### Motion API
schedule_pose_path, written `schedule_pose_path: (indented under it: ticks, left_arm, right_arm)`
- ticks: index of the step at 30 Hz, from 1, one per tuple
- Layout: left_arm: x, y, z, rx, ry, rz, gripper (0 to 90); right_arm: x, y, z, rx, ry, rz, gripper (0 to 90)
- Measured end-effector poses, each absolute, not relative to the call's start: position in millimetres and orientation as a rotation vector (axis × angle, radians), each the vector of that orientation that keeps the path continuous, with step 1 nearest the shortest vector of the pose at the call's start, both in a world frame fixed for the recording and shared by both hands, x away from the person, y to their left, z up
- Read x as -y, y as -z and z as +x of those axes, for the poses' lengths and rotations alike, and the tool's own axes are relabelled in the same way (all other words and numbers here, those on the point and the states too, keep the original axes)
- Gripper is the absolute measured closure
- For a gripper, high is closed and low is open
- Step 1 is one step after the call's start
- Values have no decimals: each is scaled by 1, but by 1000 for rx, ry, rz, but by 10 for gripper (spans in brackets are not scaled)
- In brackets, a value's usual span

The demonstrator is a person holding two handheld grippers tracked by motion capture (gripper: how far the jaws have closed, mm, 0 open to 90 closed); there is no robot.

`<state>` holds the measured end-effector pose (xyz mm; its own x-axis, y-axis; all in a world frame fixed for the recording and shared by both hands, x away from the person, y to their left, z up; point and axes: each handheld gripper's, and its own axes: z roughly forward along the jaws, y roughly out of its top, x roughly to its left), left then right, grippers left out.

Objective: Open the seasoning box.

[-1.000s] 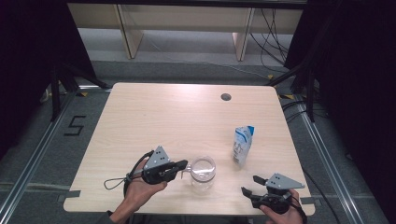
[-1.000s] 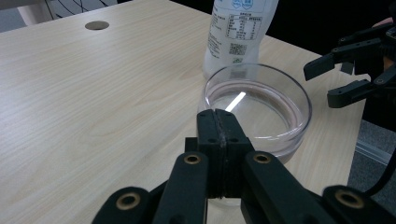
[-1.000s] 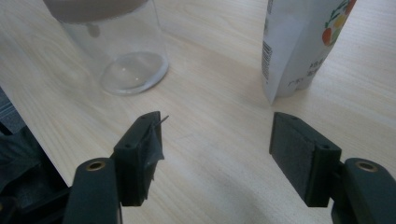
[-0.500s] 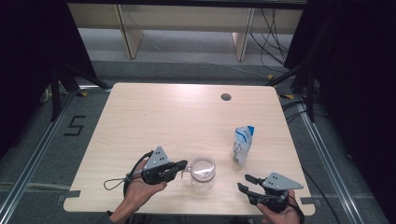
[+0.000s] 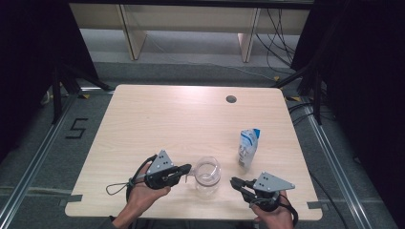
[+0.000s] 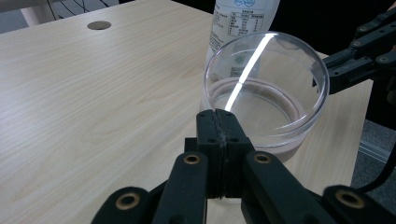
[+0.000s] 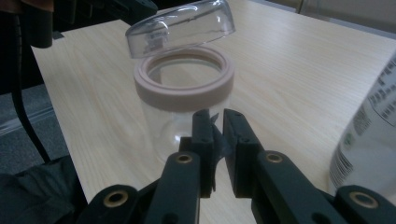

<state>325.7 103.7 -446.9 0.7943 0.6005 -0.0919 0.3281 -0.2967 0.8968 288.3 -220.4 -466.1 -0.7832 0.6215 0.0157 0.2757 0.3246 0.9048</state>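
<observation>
The left hand-held gripper pinches the jar's clear lid; the right hand-held gripper, jaws just closing, holds nothing.

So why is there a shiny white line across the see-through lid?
In the left gripper view, that streak is glare, a lamp reflected on the clear plastic dome lid. In the right gripper view, the white printed pouch at the edge looks blurred, too near the camera.
</observation>
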Motion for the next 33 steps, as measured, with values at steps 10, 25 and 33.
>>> schedule_pose_path:
  ticks: [10,25,33]
  left_arm:
    - [-104,448,326,-710,-314,1898,883]
    - [-103,448,326,-704,-313,1900,869]
    - [-113,445,327,-743,-259,1803,580]
  right_arm:
    - [201,458,298,-2281,-1464,750,858]
    - [194,448,307,-2295,-1478,741,866]
    - [190,445,307,-2315,-1492,763,866]
